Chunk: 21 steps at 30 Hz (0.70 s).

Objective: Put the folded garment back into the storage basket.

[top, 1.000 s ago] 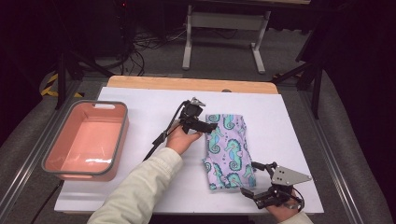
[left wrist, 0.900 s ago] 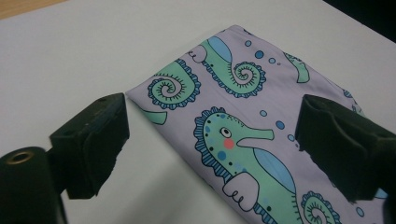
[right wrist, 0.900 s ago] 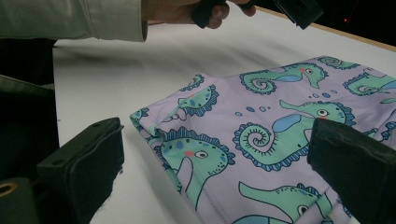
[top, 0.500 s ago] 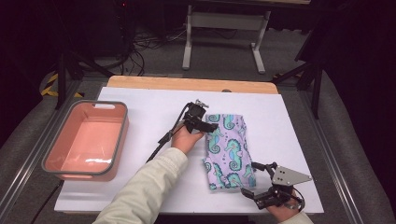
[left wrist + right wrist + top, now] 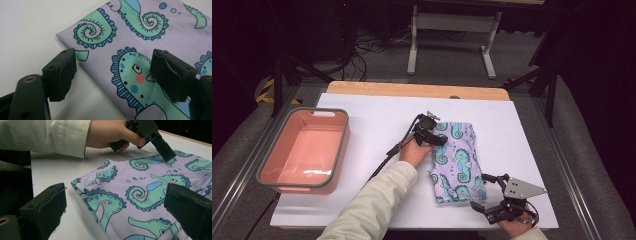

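Lilac cloth (image 5: pixel 455 161) printed with green seahorses lies folded on the white counter (image 5: pixel 377 120), right of the middle. The right claw (image 5: pixel 482 192) sits at the near right corner of the cloth, its jaws spread wide with the folded corner (image 5: pixel 82 185) between them, the pads clear of the fabric. Farther along, the left claw (image 5: pixel 438 135) hovers low over the cloth's far left corner (image 5: pixel 65 37); its jaws have just been closing yet stand apart, one over bare counter and one above the fabric, gripping nothing. Compared with a second ago, the left hand (image 5: pixel 414 151) has come down and slightly toward the cloth edge, while the right claw has kept its place. A salmon-pink bin (image 5: pixel 272 175) rests at the counter's left side, well apart. Beyond the far wooden edge (image 5: pixel 412 90), cables and a metal stand (image 5: pixel 451 22) stand on a dark floor.
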Tool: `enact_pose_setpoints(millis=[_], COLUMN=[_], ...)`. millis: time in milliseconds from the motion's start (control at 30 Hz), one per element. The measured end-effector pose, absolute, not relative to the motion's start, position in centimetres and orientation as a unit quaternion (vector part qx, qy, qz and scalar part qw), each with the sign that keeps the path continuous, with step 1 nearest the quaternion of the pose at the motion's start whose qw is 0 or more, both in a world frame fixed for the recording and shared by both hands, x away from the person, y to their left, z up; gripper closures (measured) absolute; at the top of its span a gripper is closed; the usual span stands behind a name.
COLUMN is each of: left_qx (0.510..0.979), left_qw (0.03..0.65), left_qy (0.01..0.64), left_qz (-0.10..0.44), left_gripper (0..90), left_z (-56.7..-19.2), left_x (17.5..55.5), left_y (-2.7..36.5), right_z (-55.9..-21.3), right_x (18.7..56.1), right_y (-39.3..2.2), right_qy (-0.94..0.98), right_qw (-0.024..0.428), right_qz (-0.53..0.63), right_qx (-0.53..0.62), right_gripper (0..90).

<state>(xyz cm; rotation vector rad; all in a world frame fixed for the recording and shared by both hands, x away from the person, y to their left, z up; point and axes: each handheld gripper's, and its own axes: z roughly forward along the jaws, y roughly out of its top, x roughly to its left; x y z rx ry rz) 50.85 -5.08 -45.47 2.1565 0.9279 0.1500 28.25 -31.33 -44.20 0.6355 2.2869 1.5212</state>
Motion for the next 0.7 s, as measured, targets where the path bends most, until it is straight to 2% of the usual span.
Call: enact_pose_setpoints(millis=[333, 700], left_qx=[0.859, 0.856], left_qw=[0.364, 0.361], left_qy=[0.343, 0.353], left_qz=[0.105, 0.11], left_gripper=[19.3, 17.7], left_z=[-45.8, -45.9], left_x=[50.2, 50.1], left_y=[-6.2, -6.5], right_z=[-44.2, -44.2], right_x=[28.3, 28.3], right_y=[-31.3, -31.3], right_qy=[0.801, 0.802], right_qw=[0.16, 0.161], right_qz=[0.532, 0.531], right_qx=[0.223, 0.222], right_gripper=[4.6, 4.8])
